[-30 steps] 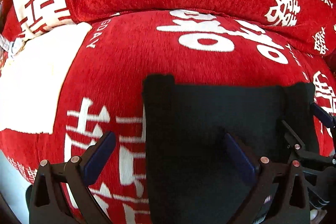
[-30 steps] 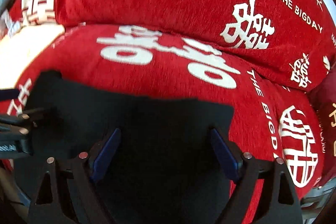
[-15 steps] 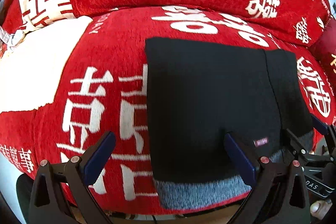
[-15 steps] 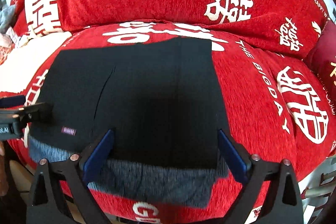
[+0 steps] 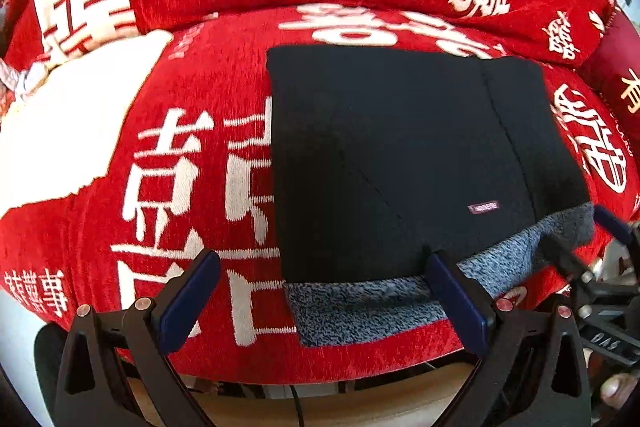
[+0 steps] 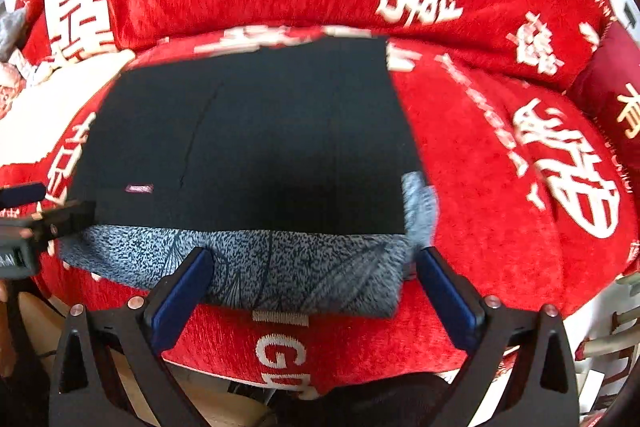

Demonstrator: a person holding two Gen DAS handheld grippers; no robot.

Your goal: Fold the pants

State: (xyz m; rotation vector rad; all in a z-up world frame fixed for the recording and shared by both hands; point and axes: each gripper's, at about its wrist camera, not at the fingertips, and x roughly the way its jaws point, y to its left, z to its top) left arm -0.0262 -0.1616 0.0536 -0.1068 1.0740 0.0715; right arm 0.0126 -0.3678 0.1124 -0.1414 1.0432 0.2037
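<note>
Pants (image 5: 400,155) lie folded into a black rectangle on the red cushion (image 5: 200,87), grey fleecy lining (image 5: 360,307) showing along the near edge; a white cloth (image 5: 60,131) sits far left, well apart. Judgement: soft, light, limp fabric with a grippy fleece inside, so it will sag and drag rather than slide. Best hold looks like the near corners, pinching all the layers together at the grey band, or the folded stack may shear apart.

Left gripper (image 5: 320,301): jaws wide open, nothing between the pads. It straddles the pants' near left corner, right finger over the grey band; contact unclear.

Right gripper (image 6: 312,291): its jaws have just been opening and now stand fully wide. The grey band lies between the fingers in view, but the pads don't press on it; not held. Small woven tab (image 6: 280,317) sits at the near hem, between the fingers.
</note>
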